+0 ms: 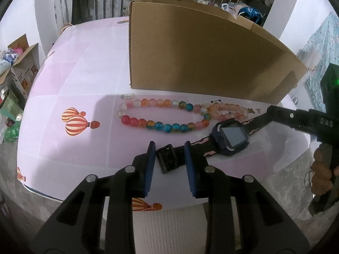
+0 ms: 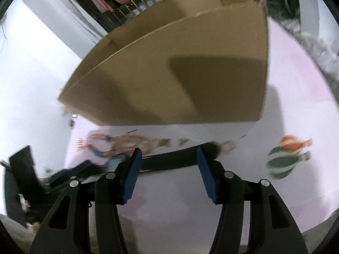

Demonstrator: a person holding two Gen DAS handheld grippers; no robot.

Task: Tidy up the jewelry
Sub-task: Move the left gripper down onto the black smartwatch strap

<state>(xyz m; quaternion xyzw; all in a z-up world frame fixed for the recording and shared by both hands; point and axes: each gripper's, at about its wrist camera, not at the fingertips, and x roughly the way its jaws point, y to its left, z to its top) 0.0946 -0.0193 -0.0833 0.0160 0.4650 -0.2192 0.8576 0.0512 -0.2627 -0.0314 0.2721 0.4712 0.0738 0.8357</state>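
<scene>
A dark blue smartwatch with a black and pink strap lies on the pink tablecloth. My left gripper is open, its blue pads on either side of the strap's buckle end. A multicoloured bead necklace and a pale pink bead bracelet lie behind the watch. My right gripper is open over the strap's other end; its view is blurred. It also shows in the left wrist view. A large open cardboard box stands behind the jewelry.
A small metal spring clip and small earrings lie by the box. Balloon prints mark the cloth. A cluttered carton stands off the table's left. The table's front edge is close under my grippers.
</scene>
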